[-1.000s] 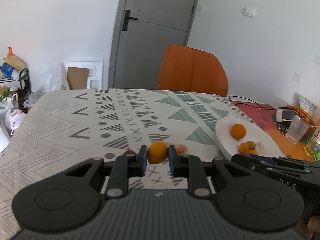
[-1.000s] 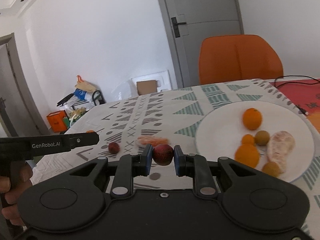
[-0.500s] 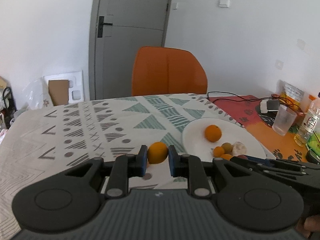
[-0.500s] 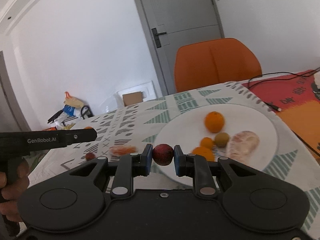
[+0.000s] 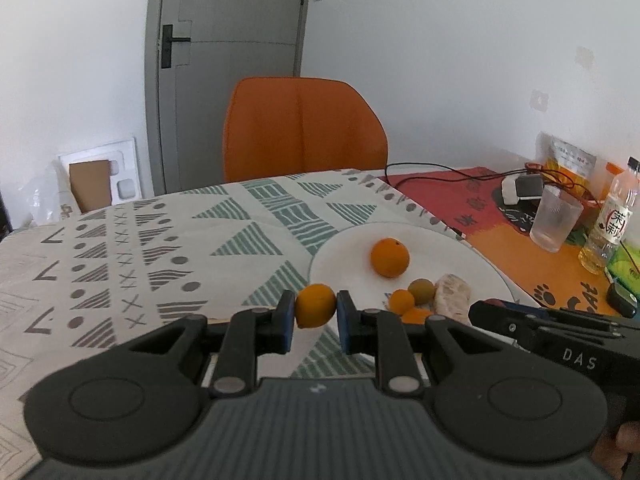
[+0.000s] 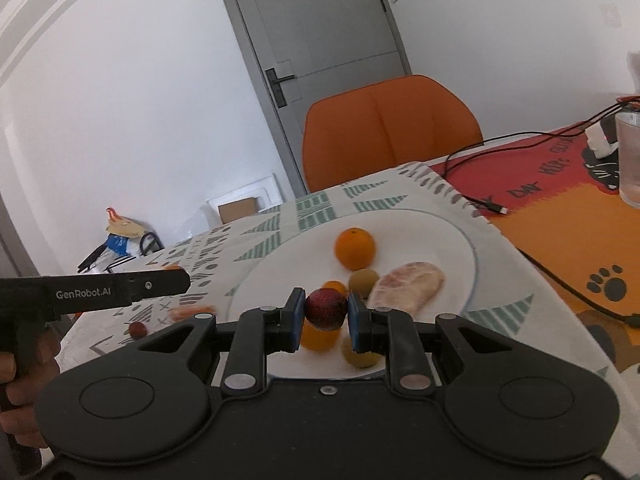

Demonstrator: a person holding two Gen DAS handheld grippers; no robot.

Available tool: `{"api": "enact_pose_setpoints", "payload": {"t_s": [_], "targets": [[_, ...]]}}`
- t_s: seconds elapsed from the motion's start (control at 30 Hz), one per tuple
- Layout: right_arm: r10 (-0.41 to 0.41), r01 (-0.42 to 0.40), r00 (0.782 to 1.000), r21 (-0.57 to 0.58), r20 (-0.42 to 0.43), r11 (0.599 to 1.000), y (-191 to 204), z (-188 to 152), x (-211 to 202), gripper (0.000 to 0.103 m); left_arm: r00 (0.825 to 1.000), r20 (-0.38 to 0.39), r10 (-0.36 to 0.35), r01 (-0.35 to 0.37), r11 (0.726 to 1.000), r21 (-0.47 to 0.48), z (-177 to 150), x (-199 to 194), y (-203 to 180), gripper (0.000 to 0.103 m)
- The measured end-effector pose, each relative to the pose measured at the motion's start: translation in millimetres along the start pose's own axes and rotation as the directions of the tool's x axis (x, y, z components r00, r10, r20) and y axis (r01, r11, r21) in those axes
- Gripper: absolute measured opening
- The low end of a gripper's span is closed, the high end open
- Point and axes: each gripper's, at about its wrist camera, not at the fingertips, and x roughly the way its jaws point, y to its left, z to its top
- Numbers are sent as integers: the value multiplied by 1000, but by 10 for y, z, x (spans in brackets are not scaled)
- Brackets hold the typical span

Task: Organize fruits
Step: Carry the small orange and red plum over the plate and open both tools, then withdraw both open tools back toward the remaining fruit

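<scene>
Table covered by a pale cloth (image 5: 168, 240) printed with grey and green triangles, dots and crosses. To the right, a red-and-orange mat (image 5: 500, 220) with paw prints, bearing a clear cup (image 5: 555, 218), a bottle (image 5: 608, 224), a charger block and a black cable (image 6: 532, 136) running across it. Behind the table: orange chair (image 5: 304, 128), grey door (image 5: 228, 60) with black handle, white walls. A white foam panel with a cardboard piece leans against the wall left of the door; bags on the floor at far left in the right wrist view.

White plate (image 5: 460, 248) sits on the cloth near the mat's edge. On it: one orange (image 5: 389, 258), a greenish-brown fruit (image 5: 421, 290), smaller orange fruits, and a peeled pale piece (image 6: 408, 286).

Left gripper (image 5: 316, 312) is clamped on a small orange fruit (image 5: 315, 306), held above the cloth just beside the plate's left rim. Right gripper (image 6: 326, 314) is closed on a dark red fruit (image 6: 326, 309), held over the plate's near side.

Loose on the cloth left of the plate: a small red fruit (image 6: 137, 329) and an orange peeled piece (image 6: 190, 312), blurred.

A hand (image 6: 24, 376) grips the left tool's handle.
</scene>
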Motion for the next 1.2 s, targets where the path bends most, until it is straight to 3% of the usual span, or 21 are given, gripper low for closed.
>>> {"api": "enact_pose_setpoints", "payload": {"t_s": [0.4,0.6,0.67,0.73,0.8,1.03,1.2], "targets": [[-9,7,999,-34,-42,999,-61,168,190,21,998,-51,-46,45,999,-21,79,338,-121,20],[0,-3,998,-50,-66,999,-20,290,347,21,998,-51,-31,30,999,-26,181,342,-47,24],[4,-9,997,-59,-73,998,4,320,389,21,999,-39,-8,6,999,-42,227,295,45,28],[6,-11,996,-67,-85,998,21,340,429,21,999,-26,26,-28,998,-65,263,236,150,39],[4,-10,996,-67,-93,998,24,360,454,28,998,-9,60,-61,994,-88,283,165,269,47],[15,-20,996,-55,-93,998,27,462,455,30,986,24,164,-158,975,-156,255,-84,623,74],[26,-32,997,-67,-78,997,113,504,424,45,976,37,213,-203,962,-180,233,-240,790,85]]}}
